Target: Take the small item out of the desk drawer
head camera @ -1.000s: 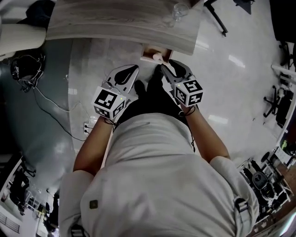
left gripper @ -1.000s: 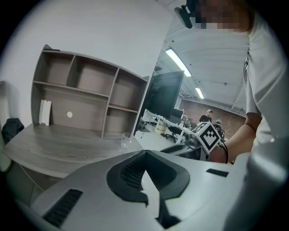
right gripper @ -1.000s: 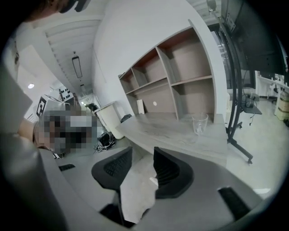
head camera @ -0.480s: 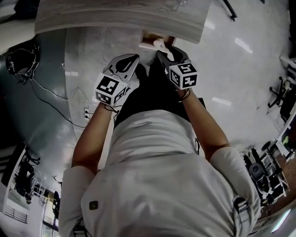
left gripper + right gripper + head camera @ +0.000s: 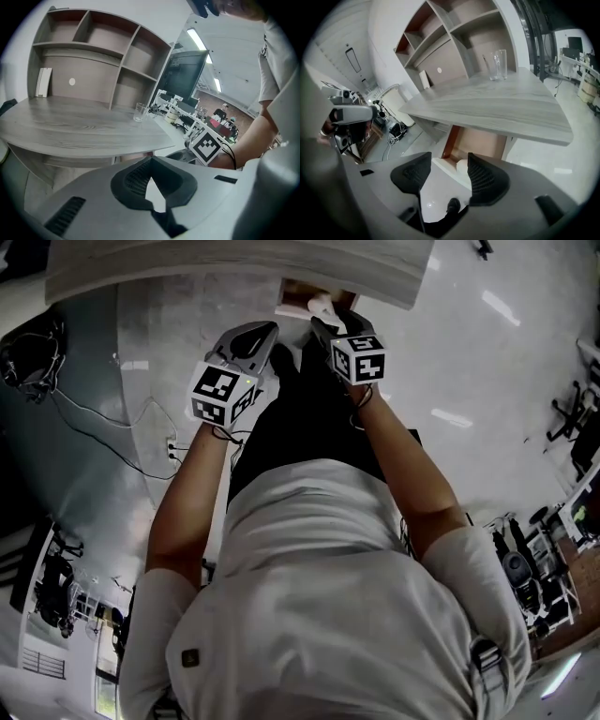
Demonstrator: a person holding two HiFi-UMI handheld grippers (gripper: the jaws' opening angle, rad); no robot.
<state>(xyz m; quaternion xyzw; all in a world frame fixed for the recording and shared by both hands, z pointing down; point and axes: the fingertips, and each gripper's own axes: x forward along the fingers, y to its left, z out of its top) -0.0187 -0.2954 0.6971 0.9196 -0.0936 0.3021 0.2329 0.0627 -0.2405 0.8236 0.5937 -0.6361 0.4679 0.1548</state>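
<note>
My right tool (image 5: 447, 161) is opening. Its two dark ribbed pads stand well apart with nothing pressed between them, and through the gap I see only pale glossy floor (image 5: 436, 187) and the toe of a black shoe (image 5: 453, 205). Just past the tips, the small pale rounded item (image 5: 462, 168) sits at the front of the open brown-lined drawer (image 5: 476, 140), under the grey wood-grain bench (image 5: 497, 103). The right-hand pad covers part of the item, so I cannot make out its shape. In the head view the bench edge cuts the drawer short. My left tool (image 5: 152, 161) is closed, tips touching and empty, held off to the drawer's left.
</note>
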